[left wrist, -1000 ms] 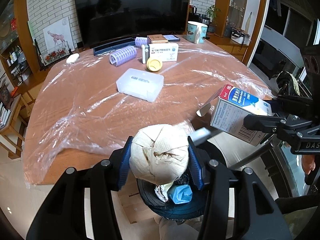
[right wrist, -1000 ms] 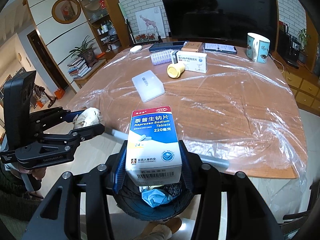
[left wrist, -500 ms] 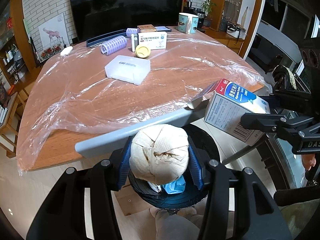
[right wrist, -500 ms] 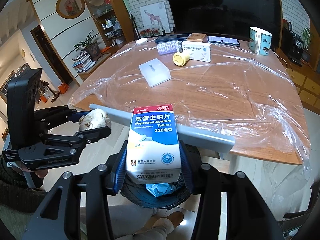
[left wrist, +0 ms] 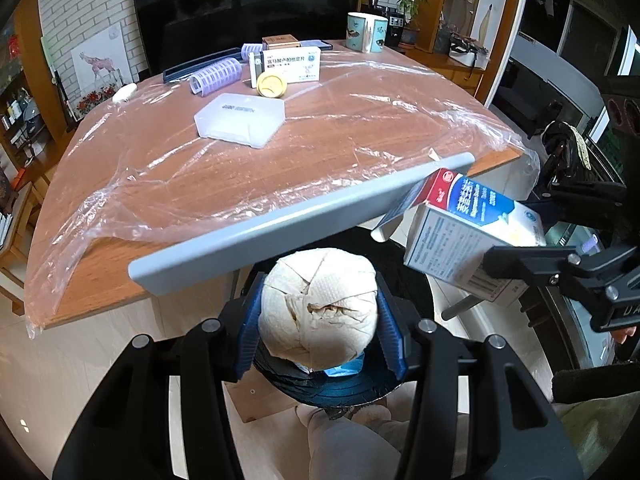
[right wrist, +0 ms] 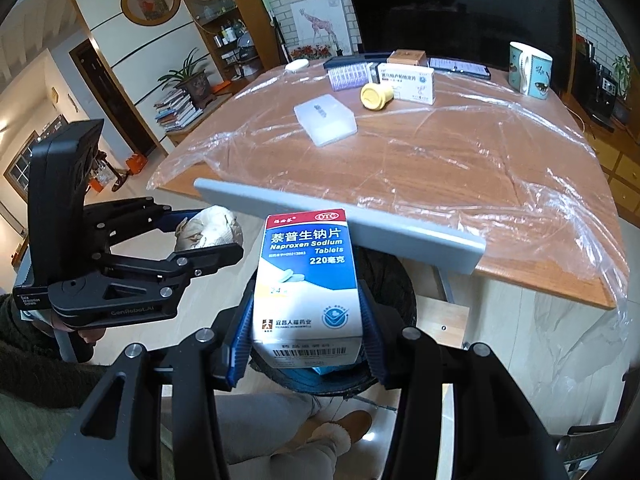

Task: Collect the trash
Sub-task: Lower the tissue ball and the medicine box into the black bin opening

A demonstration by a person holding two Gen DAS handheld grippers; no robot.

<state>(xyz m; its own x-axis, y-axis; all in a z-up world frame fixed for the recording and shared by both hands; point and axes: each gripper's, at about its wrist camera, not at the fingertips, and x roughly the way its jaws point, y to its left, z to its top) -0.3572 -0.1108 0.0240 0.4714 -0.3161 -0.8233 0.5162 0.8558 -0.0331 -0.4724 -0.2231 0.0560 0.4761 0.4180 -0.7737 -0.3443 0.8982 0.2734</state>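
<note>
My left gripper (left wrist: 318,312) is shut on a crumpled ball of tissue (left wrist: 318,304) and holds it over the black-lined trash bin (left wrist: 340,392). My right gripper (right wrist: 306,312) is shut on a blue and white Naproxen tablet box (right wrist: 306,280), also above the bin (right wrist: 384,276). The box also shows at the right of the left wrist view (left wrist: 472,236). The tissue ball also shows at the left of the right wrist view (right wrist: 210,228). Blue trash (left wrist: 344,366) lies in the bin.
A grey bar, a chair back (left wrist: 296,220), stands between the bin and the plastic-covered wooden table (left wrist: 360,128). On the table are a clear plastic case (left wrist: 240,120), a yellow cap (left wrist: 272,84), a medicine box (left wrist: 290,66), a purple roller (left wrist: 216,76) and a mug (left wrist: 366,32).
Both grippers have drawn back from the table with their loads; the grey chair back now rises fully into view between the bin and the table.
</note>
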